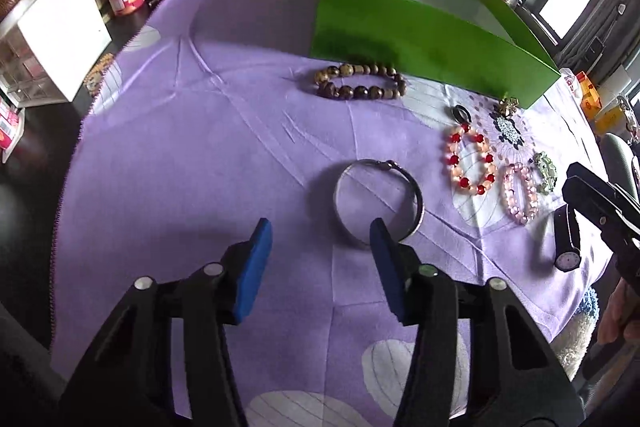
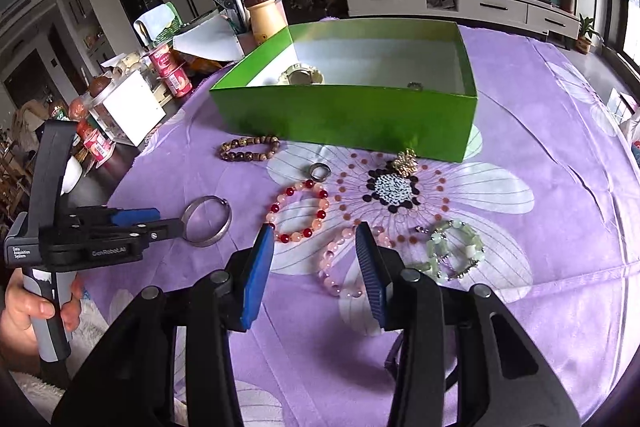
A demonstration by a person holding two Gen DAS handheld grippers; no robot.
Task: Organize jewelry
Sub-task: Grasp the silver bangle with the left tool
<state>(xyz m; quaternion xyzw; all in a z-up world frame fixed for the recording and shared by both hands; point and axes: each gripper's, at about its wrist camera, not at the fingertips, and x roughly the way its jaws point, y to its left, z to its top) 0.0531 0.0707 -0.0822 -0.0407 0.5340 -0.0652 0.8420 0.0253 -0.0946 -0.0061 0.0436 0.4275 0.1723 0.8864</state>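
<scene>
The green box wall hides its contents from the left wrist view.

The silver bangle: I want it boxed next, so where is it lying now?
The silver bangle lies flat on the purple cloth, left of the red and pink bead bracelet and in front of the green box, by the left tongs.

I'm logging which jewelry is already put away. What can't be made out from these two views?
- Left wrist view: the green box shows its outer wall, which hides most of the contents.
- Right wrist view: the box's near wall cuts off two items inside.
- Right wrist view: the right finger covers part of the pink bracelet.
</scene>
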